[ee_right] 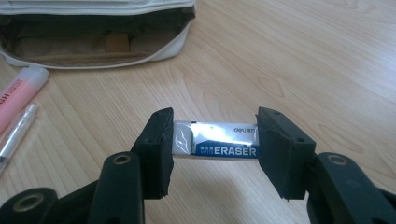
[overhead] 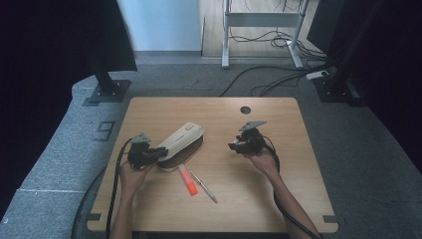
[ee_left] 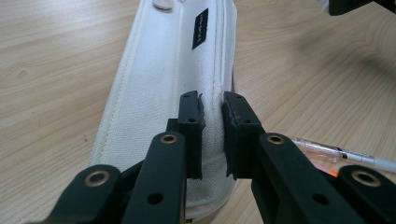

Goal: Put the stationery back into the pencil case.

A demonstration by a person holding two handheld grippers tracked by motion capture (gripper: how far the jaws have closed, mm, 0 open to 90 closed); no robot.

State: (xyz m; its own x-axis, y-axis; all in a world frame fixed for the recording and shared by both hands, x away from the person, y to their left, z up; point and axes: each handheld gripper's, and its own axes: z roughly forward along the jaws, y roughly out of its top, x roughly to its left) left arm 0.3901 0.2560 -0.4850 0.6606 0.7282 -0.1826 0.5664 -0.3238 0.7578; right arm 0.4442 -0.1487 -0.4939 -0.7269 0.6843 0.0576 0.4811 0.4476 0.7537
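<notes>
A white fabric pencil case (overhead: 181,138) lies left of the table's middle, its dark inside showing in the right gripper view (ee_right: 93,42). My left gripper (overhead: 149,153) is at its near end, shut on a ridge of the case's top flap (ee_left: 159,93), with the fabric pinched between the pads (ee_left: 192,121). My right gripper (overhead: 238,146) hovers to the right of the case, apart from it. It is shut on a white eraser with a blue label (ee_right: 224,145), held lengthwise between the jaws.
An orange highlighter (overhead: 187,179) and a clear pen (overhead: 204,187) lie side by side just in front of the case, between my hands. A round cable hole (overhead: 245,110) sits near the table's far edge. Bare wood (overhead: 278,199) stretches at the front right.
</notes>
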